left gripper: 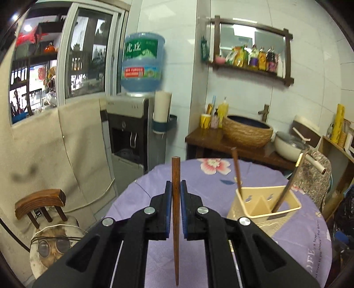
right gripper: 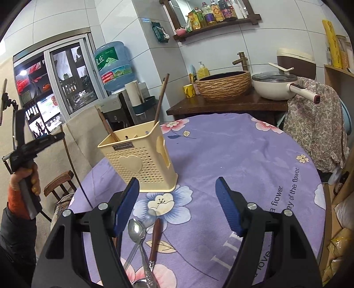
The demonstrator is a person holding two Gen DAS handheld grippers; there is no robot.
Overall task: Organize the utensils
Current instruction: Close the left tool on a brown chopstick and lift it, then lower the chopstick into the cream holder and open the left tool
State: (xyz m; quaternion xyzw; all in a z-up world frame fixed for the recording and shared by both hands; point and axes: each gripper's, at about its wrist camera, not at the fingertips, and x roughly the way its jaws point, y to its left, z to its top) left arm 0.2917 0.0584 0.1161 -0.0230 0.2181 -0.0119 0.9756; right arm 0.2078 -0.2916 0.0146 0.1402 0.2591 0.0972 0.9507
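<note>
Left wrist view: left gripper point(left gripper: 176, 192) is clamping a wooden chopstick point(left gripper: 176, 212) mid-shaft, upright, left of the holder point(left gripper: 264, 207).
Handling: looking light, stiff, smooth; could be pivoting in the pads.
Right gripper point(right gripper: 177, 206): hanging released above spoons point(right gripper: 137, 230).
Spoons: lying near, grab handles.

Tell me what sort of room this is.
Most likely a home kitchen or dining corner: a water dispenser by the wall, a shelf of sauce bottles, and a lidded pan beside a basin on the counter.
</note>
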